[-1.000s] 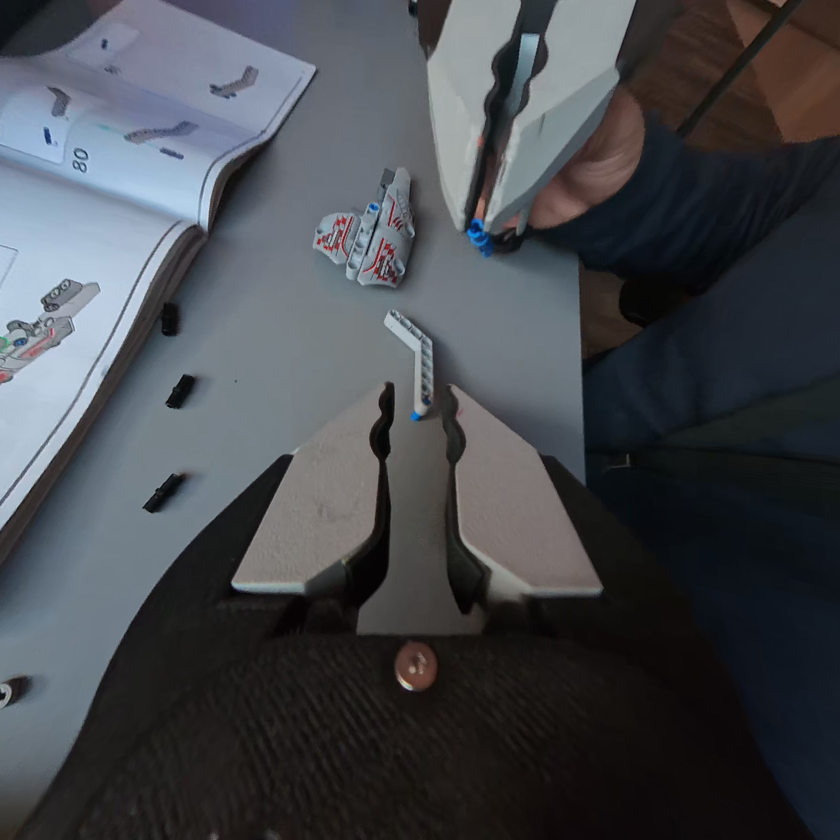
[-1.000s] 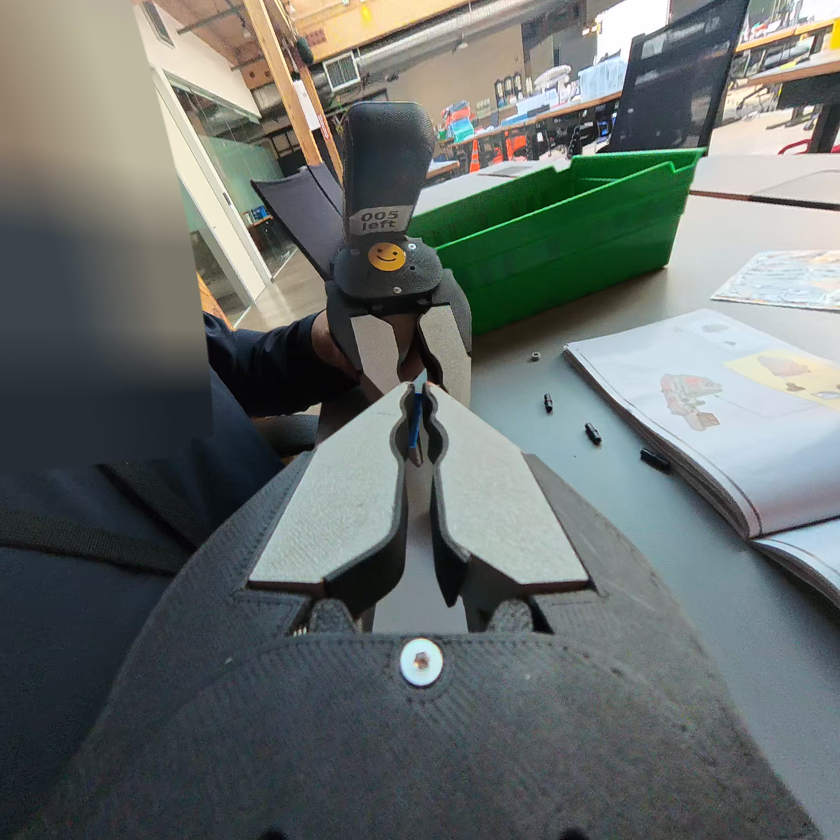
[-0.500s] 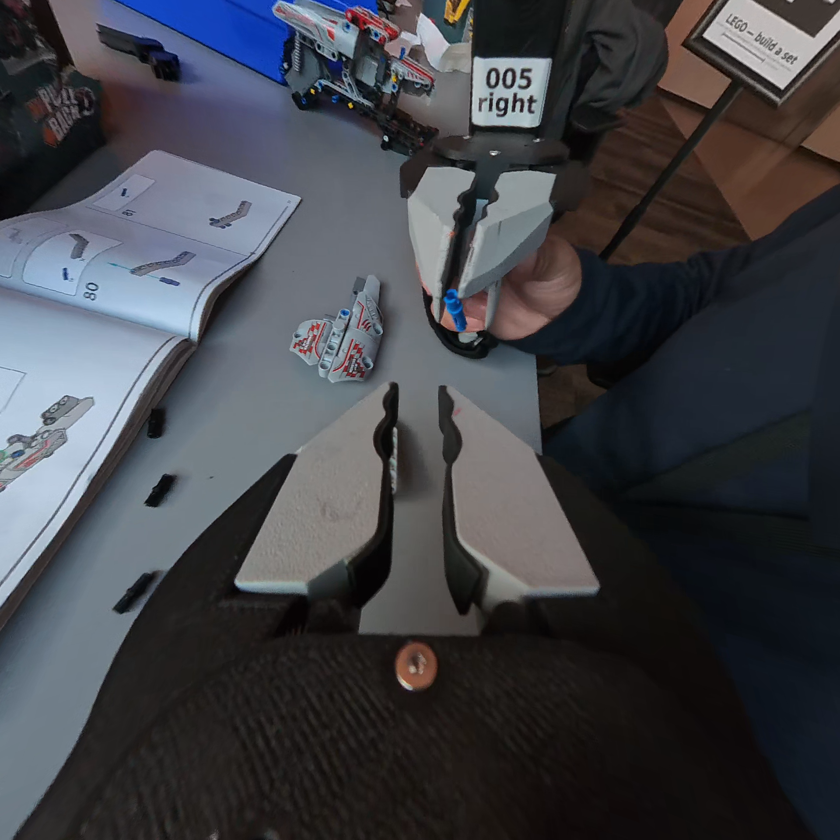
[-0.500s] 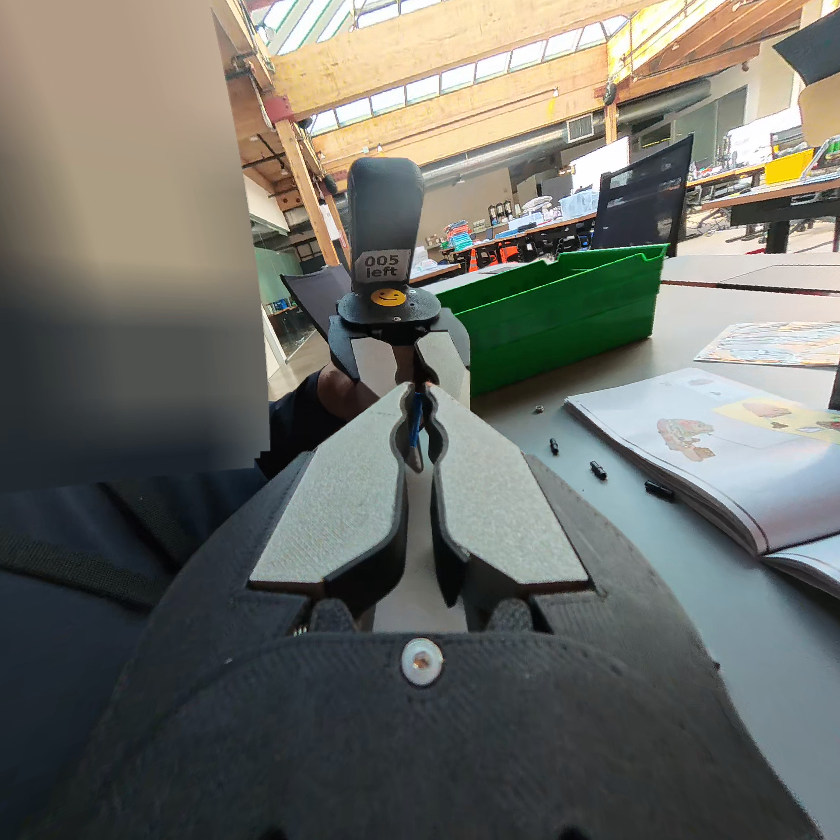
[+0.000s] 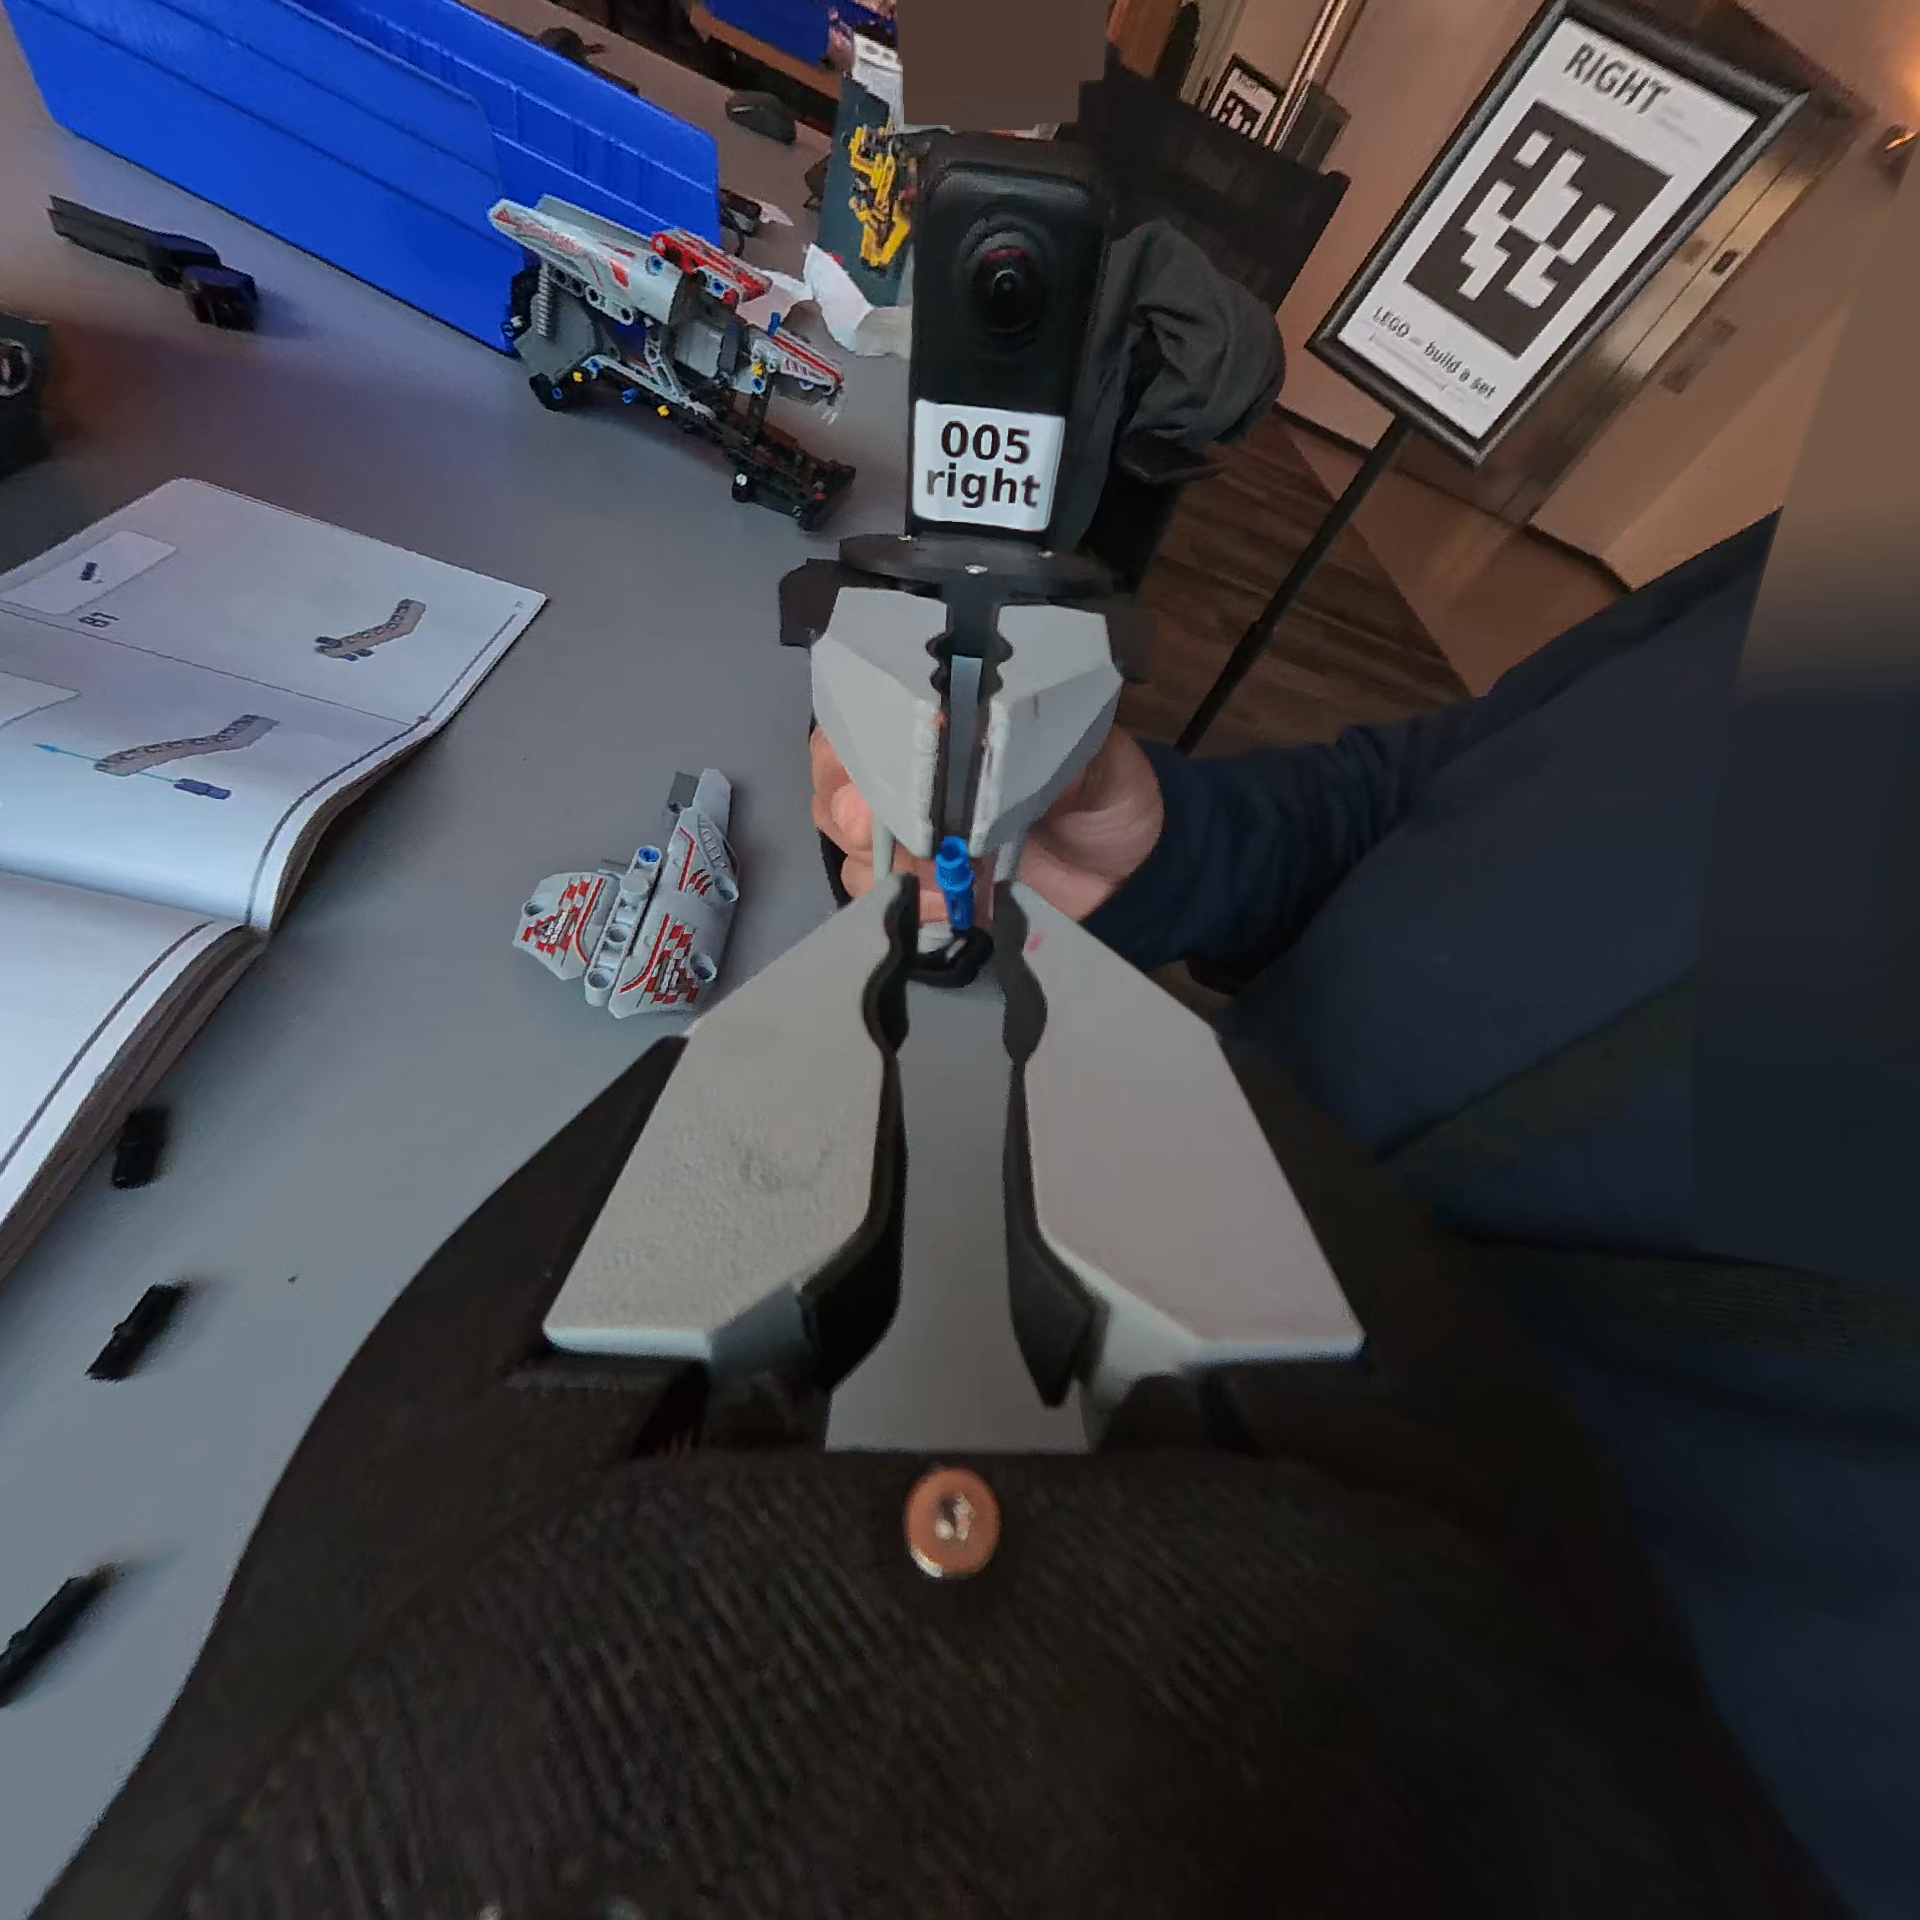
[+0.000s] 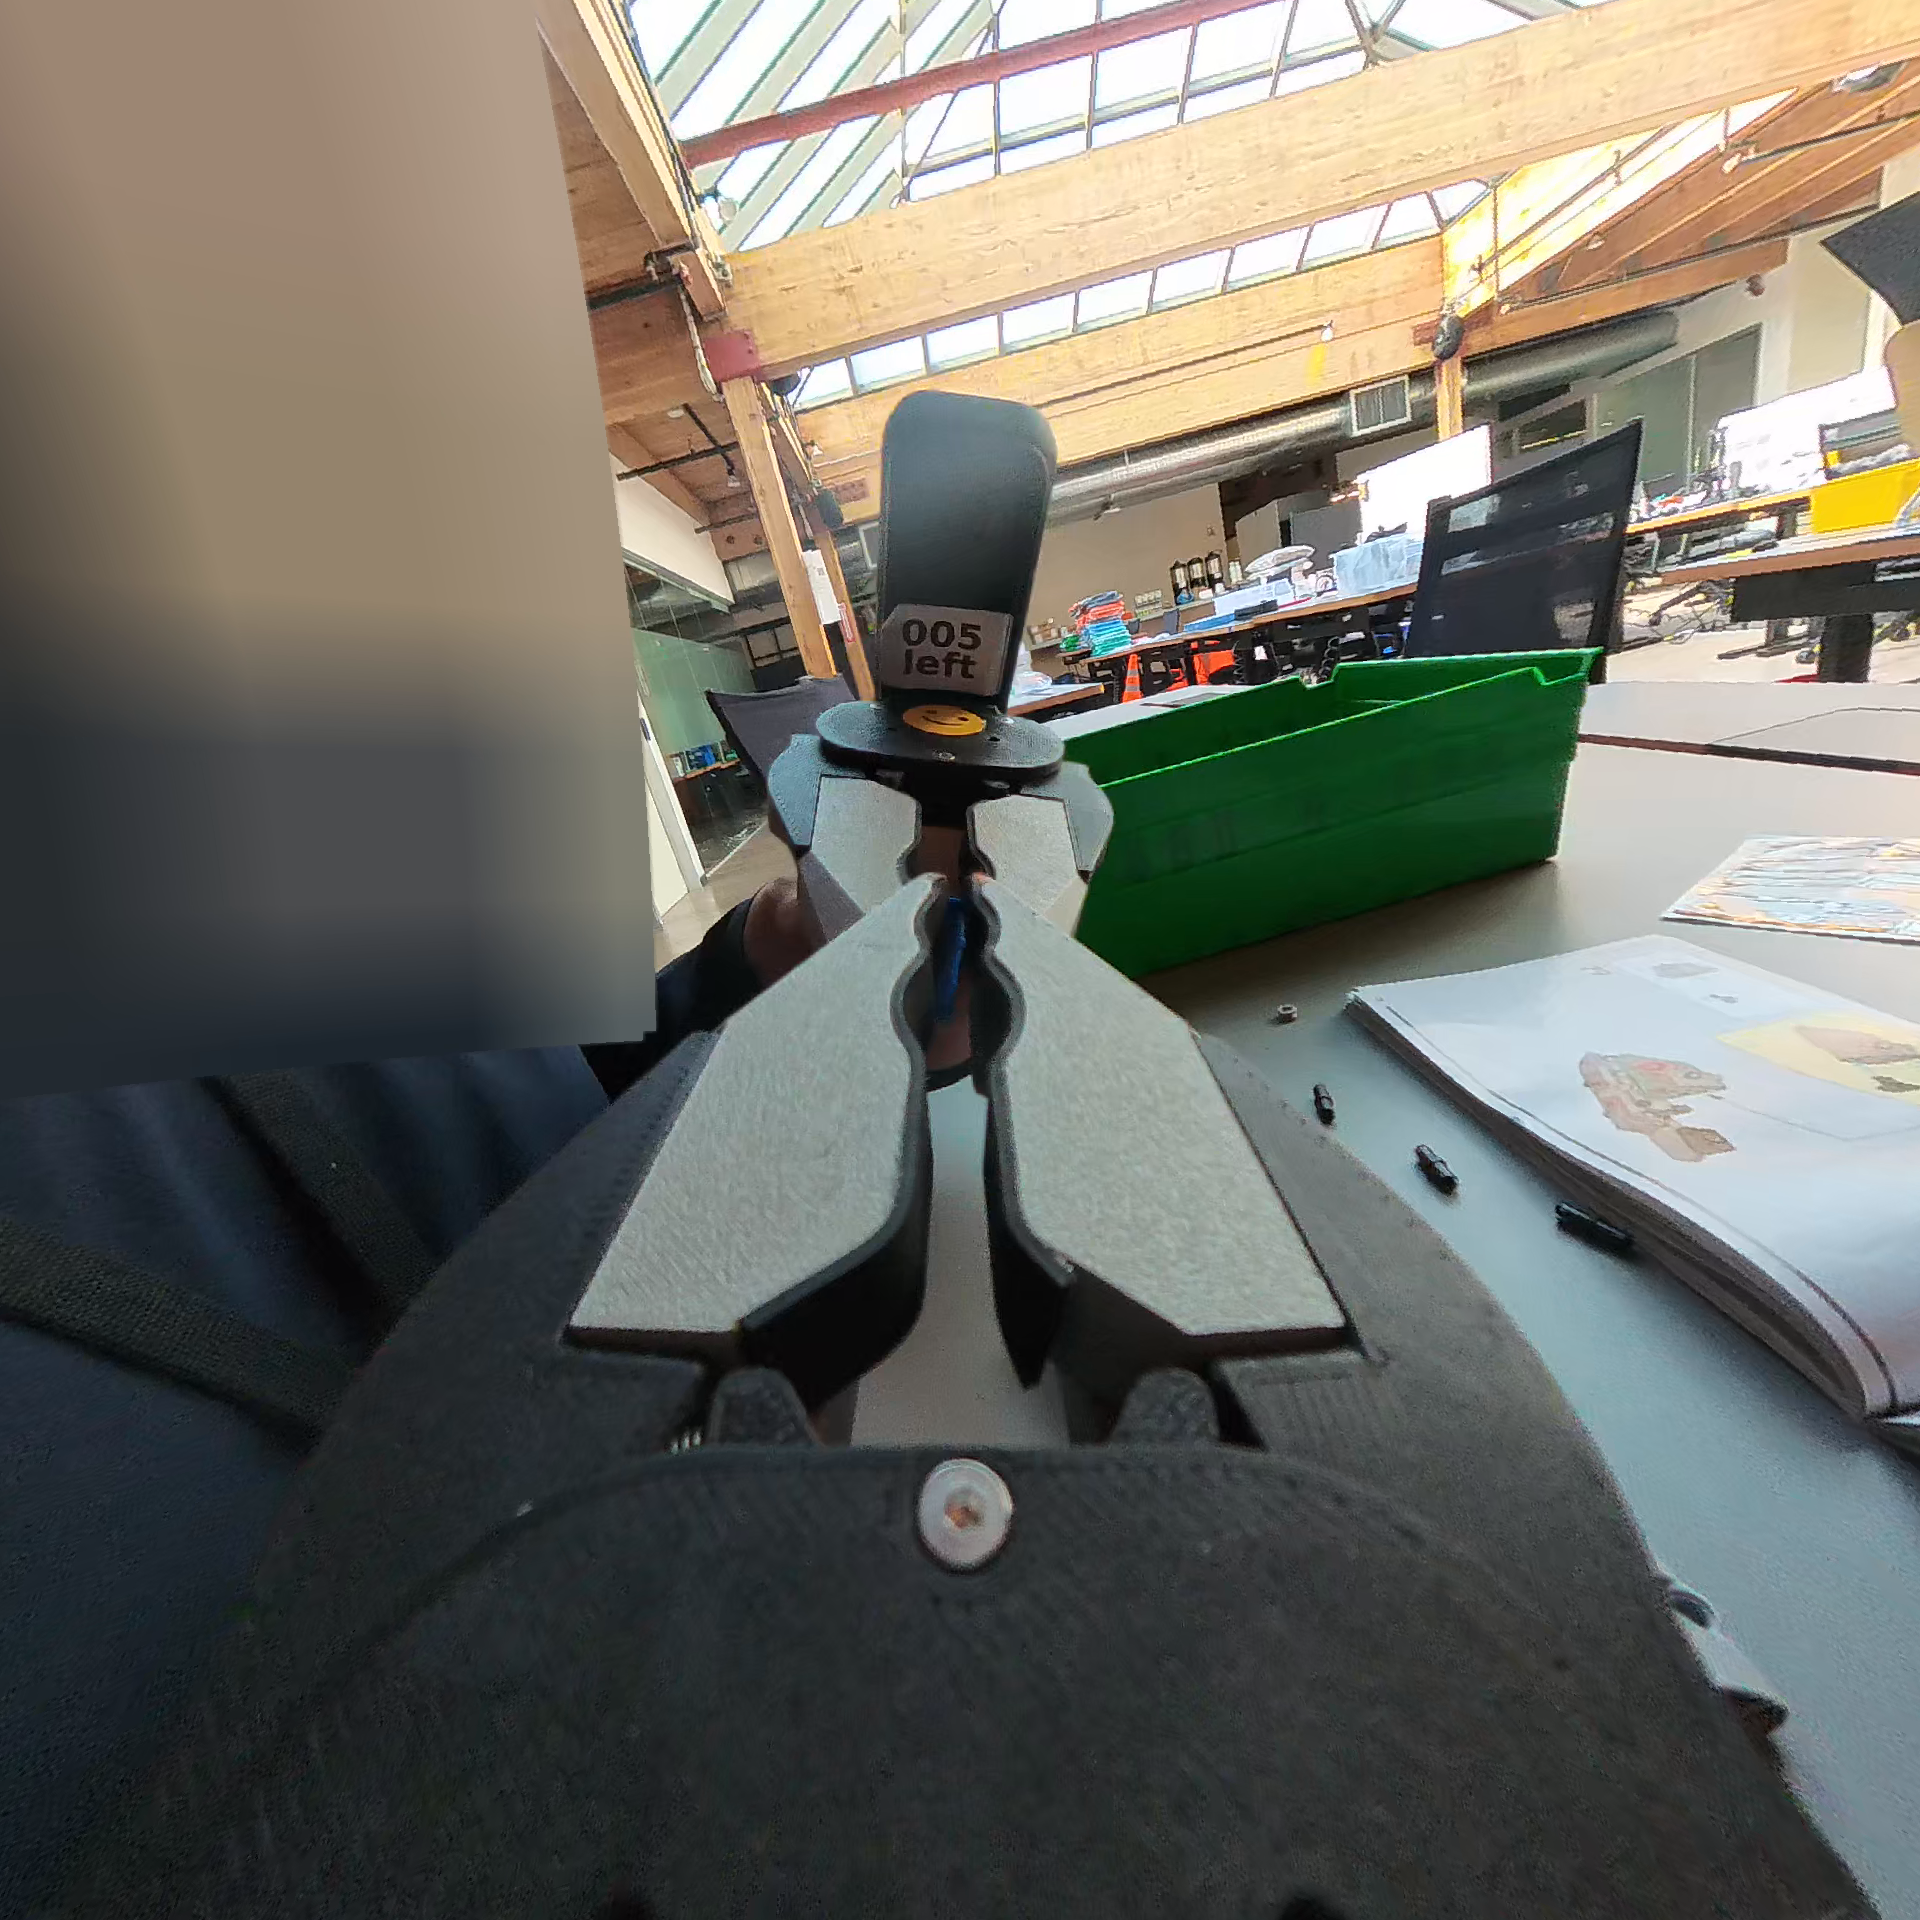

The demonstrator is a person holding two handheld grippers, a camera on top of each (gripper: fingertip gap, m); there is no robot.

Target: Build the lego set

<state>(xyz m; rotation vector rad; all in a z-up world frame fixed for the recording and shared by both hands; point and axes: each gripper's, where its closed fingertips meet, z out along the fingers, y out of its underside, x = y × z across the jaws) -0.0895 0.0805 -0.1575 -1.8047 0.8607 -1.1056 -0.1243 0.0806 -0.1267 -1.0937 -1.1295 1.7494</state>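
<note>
One small blue pin [image 5: 954,881], upright

Matt grey table [image 5: 416,1091]; glossy paper booklet [image 5: 156,748]; shiny plastic green bin [image 6: 1351,790].

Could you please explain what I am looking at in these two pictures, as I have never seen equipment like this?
There is no robot arm here. A person holds a two-finger gripper in each hand, and each gripper carries a camera looking forward along its fingers. One picture comes from the left gripper, whose jaws stand apart with nothing visible between them. The other comes from the right gripper, which is shut on a small blue pin. The grippers face each other, so each appears in the other's picture. On the grey table lie an open instruction booklet, loose black pins, a small grey-and-red lego assembly, a larger lego model, a blue bin and a green bin.
</note>
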